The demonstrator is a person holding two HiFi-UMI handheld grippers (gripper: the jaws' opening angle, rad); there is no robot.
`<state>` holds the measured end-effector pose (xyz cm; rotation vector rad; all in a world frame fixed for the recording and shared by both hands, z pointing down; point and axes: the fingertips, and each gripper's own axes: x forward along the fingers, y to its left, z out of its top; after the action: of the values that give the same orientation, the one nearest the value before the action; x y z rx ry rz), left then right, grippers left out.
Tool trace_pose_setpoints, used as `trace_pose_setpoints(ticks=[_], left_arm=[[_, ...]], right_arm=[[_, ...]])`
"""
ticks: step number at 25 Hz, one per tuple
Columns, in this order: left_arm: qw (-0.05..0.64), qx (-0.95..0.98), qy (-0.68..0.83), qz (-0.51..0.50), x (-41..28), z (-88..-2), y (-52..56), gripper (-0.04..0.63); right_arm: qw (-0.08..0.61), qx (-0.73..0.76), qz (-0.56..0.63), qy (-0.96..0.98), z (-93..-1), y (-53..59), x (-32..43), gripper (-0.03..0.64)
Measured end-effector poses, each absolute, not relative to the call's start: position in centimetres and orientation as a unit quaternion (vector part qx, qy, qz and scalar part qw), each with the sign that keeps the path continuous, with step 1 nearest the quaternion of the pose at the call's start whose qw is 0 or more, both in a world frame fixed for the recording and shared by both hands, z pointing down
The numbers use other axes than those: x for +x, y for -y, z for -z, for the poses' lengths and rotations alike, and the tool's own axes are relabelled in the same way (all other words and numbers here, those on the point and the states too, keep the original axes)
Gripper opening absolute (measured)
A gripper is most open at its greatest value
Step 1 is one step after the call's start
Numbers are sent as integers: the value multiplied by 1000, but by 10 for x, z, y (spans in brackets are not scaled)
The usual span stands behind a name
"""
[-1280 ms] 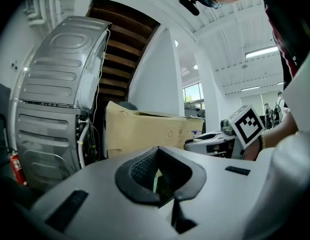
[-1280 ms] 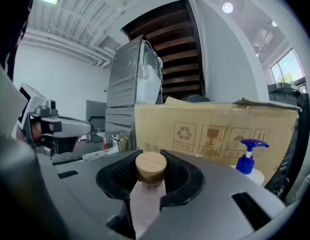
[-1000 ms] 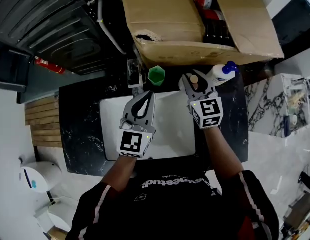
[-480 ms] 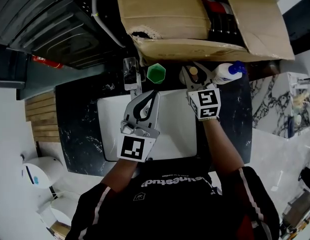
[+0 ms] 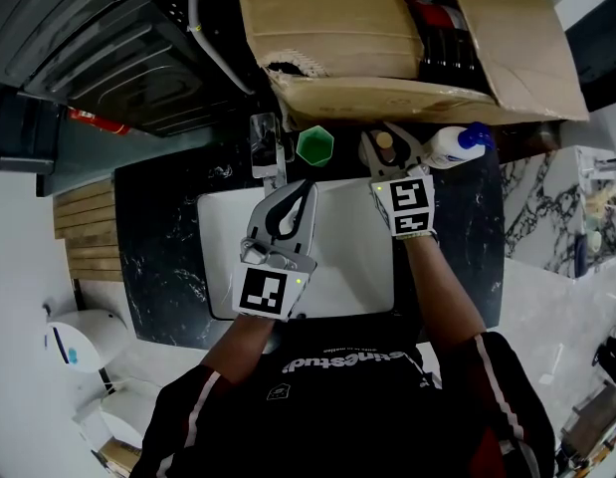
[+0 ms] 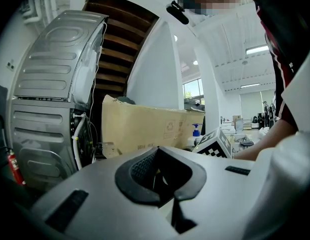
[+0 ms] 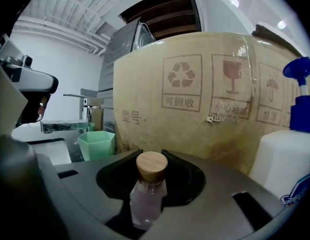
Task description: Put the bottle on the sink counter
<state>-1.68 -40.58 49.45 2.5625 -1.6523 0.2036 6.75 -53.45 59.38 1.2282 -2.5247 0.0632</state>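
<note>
Head view, with both tool views. A large cardboard box (image 5: pixel 337 28), flaps open, fills the 12 o'clock part of the scene and stands against the far edge of the worktop (image 5: pixel 158 247). A ribbed grey metal appliance (image 5: pixel 99 38) lies at 10 o'clock. The worktop is black, veined stone. A white rectangular sink (image 5: pixel 223 267) is set into its centre, with a tap (image 5: pixel 265 147) at the sink's 12 o'clock rim.

The left tool (image 5: pixel 308 185) hovers over the sink and points toward 12 o'clock. Its tips meet, so the jaws are closed, and nothing is between them.

The right tool (image 5: pixel 390 145) reaches past the sink's 1 o'clock corner to the strip of worktop in front of the box. Its jaws are clamped on the bottle (image 7: pixel 146 199), a small clear bottle with a wooden stopper. The bottle sits upright between the pads. No view shows whether its base touches the worktop.

A white pump bottle (image 5: pixel 452 147) with a blue head stands just beside the right tool at its 3 o'clock, apart from the held bottle. A green cup (image 5: pixel 314 145) stands on the worktop at the held bottle's 9 o'clock, between the bottle and the tap and close to the box.
</note>
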Motion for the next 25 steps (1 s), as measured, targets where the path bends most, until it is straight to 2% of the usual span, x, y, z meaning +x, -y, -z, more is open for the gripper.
trace_pose_setpoints(ticks=[9,17,25], left_arm=[[41,834,544,-79,-24,-488,397,14],[-6,837,542,-77,-32,-469,376,14],[-17,837,543,-63,-50,-440,328,14]], right_arm=[[159,435,-19,886,-579,531,71,183],[133,437,-5,890,-541,506,78,185],[97,456,19,885,-481,441,84,177]])
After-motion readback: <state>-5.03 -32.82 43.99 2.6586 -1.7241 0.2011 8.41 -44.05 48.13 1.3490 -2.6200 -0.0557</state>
